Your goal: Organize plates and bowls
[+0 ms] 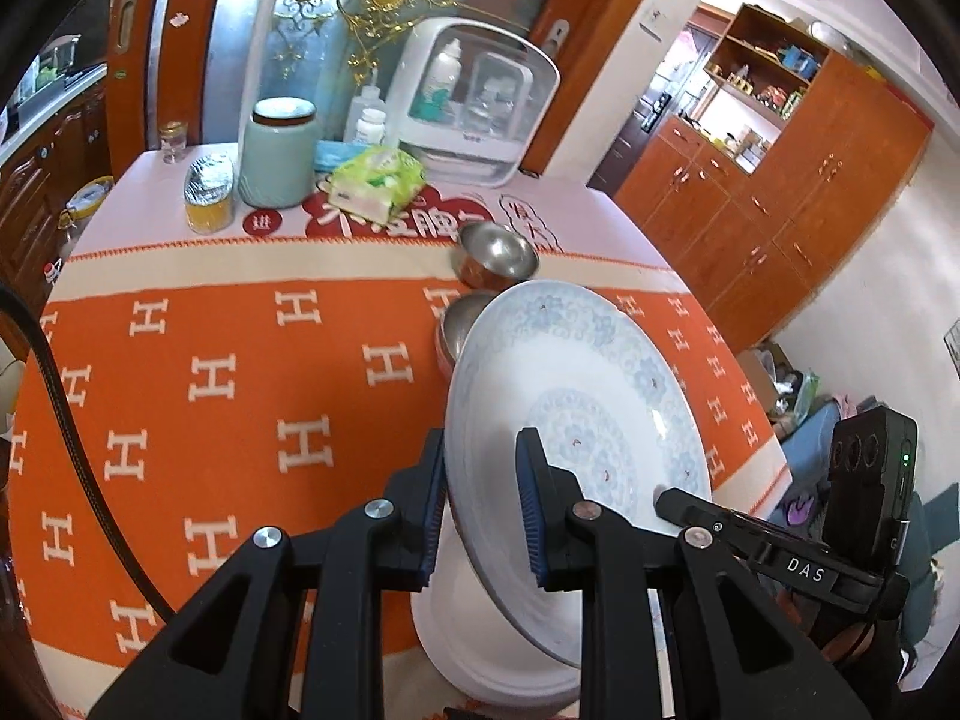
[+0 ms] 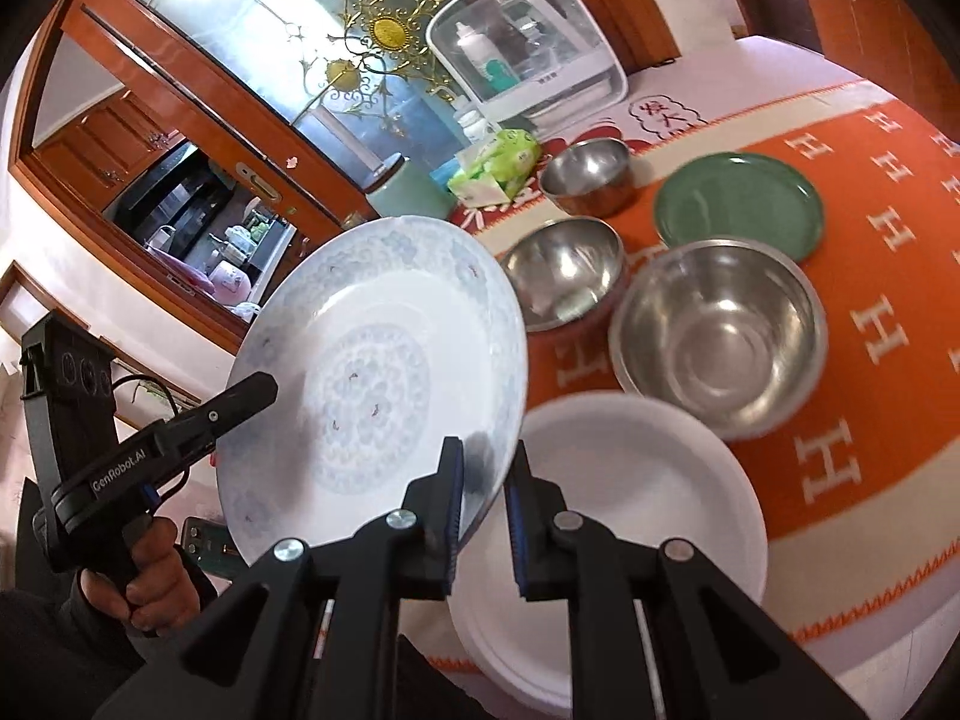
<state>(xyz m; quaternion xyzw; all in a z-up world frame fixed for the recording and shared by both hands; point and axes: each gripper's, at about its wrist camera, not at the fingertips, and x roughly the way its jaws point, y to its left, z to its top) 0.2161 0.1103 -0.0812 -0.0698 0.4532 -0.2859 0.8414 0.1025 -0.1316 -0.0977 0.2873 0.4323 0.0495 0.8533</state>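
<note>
A white plate with pale blue flower pattern (image 1: 576, 420) is held tilted above the table, its rim between the jaws of both grippers. My left gripper (image 1: 480, 510) is shut on one side of its rim; it shows as a black tool (image 2: 240, 402) in the right wrist view. My right gripper (image 2: 485, 516) is shut on the opposite rim of the same plate (image 2: 372, 384); its finger (image 1: 690, 507) touches the plate in the left wrist view. A plain white plate (image 2: 630, 516) lies under it near the table edge. Three steel bowls (image 2: 720, 336) (image 2: 564, 270) (image 2: 591, 174) and a green plate (image 2: 738, 204) lie behind.
An orange cloth with white H marks (image 1: 240, 396) covers the table. At the back stand a pale green jar (image 1: 276, 150), a tissue pack (image 1: 378, 180), a foil-topped jar (image 1: 209, 198), and a white box with bottles (image 1: 474, 102). Wooden cabinets (image 1: 780, 180) are to the right.
</note>
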